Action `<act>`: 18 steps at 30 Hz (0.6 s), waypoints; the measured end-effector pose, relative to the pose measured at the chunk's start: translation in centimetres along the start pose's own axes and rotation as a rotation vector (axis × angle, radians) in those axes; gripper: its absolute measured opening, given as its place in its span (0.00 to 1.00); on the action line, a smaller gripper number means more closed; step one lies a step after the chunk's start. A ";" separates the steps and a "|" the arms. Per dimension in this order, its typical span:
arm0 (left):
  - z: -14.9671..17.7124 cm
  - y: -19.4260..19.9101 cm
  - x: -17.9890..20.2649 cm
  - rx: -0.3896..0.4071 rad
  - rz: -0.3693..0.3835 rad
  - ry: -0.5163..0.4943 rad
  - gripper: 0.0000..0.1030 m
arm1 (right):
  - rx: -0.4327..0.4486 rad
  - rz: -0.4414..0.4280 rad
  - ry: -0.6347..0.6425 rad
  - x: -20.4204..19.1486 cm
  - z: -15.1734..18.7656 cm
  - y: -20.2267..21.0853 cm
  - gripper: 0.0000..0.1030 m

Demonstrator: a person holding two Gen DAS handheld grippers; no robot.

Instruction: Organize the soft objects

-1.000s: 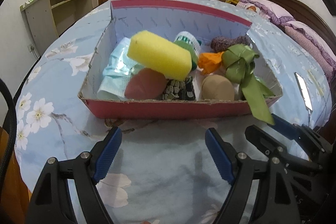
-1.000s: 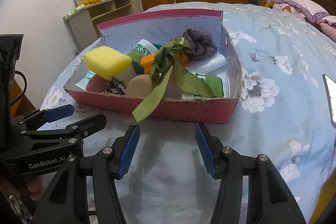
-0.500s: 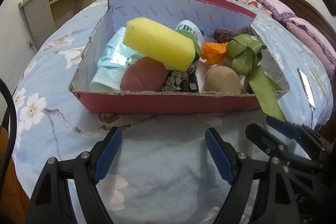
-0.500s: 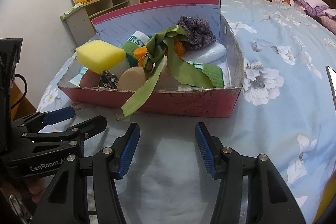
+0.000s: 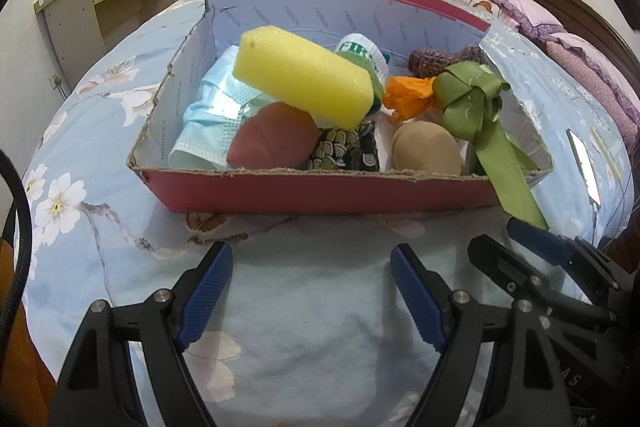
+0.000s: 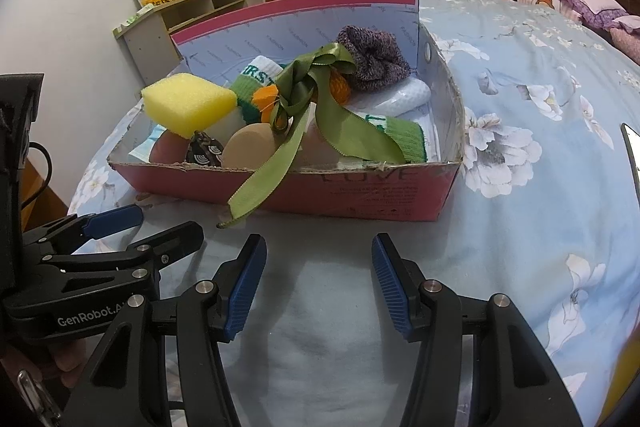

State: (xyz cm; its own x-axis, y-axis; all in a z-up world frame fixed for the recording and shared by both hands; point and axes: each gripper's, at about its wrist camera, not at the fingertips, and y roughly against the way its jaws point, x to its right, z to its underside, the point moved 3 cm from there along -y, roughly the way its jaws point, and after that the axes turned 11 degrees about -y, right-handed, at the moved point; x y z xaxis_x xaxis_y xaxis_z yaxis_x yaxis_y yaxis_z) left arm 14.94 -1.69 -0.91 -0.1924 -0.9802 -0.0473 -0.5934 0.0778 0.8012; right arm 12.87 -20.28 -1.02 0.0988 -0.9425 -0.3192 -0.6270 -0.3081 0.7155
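Note:
A red cardboard box (image 5: 320,193) (image 6: 360,193) sits on the blue floral bedspread, filled with soft things. Inside are a yellow sponge (image 5: 304,83) (image 6: 188,103) on top, a blue face mask (image 5: 212,119), a reddish oval pad (image 5: 272,143), a tan oval pad (image 5: 426,149) (image 6: 248,145), a purple knit piece (image 6: 372,59) and a green-white sock (image 6: 400,135). A green ribbon (image 5: 476,103) (image 6: 320,111) trails over the front wall. My left gripper (image 5: 310,259) (image 6: 164,223) and right gripper (image 6: 318,245) (image 5: 500,237) hover side by side before the box, both open and holding nothing.
A phone (image 5: 584,163) lies on the bedspread to the right of the box. Pillows (image 5: 560,39) are at the far right. A low wooden shelf (image 5: 104,3) stands by the wall on the left, with wardrobes behind.
The box looks a little nearer and larger in both views. Both grippers keep the same jaw gap and stay side by side.

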 end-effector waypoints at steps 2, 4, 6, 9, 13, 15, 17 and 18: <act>0.0 0.0 0.0 -0.001 0.002 0.001 0.83 | 0.000 0.000 0.000 0.1 0.0 0.0 0.55; 0.0 -0.1 0.0 -0.002 0.002 0.001 0.83 | 0.000 0.000 0.000 0.1 0.0 0.0 0.55; 0.0 -0.1 0.0 -0.003 0.003 0.003 0.83 | 0.000 0.000 -0.001 0.1 0.0 0.0 0.55; 0.1 -0.2 0.0 -0.006 0.005 0.006 0.83 | -0.001 0.001 0.000 0.1 0.0 0.0 0.55; 0.2 -0.2 -0.1 -0.007 0.004 0.006 0.82 | -0.001 0.001 -0.001 0.0 0.0 0.0 0.55; 0.1 -0.2 -0.1 -0.007 0.004 0.006 0.83 | -0.002 0.001 -0.001 0.1 0.0 0.0 0.55; 0.1 -0.2 -0.1 -0.007 0.004 0.006 0.82 | -0.002 0.001 -0.001 0.1 0.1 -0.1 0.55; 0.1 -0.3 -0.2 -0.008 0.004 0.006 0.82 | -0.003 0.001 -0.002 0.2 0.1 -0.1 0.55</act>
State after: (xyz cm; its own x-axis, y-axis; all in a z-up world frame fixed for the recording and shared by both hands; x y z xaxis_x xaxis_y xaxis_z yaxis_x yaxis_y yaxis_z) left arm 15.13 -1.51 -1.20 -0.1902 -0.9809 -0.0411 -0.5864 0.0799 0.8060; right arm 12.86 -20.38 -1.25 0.0971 -0.9426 -0.3196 -0.6246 -0.3077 0.7178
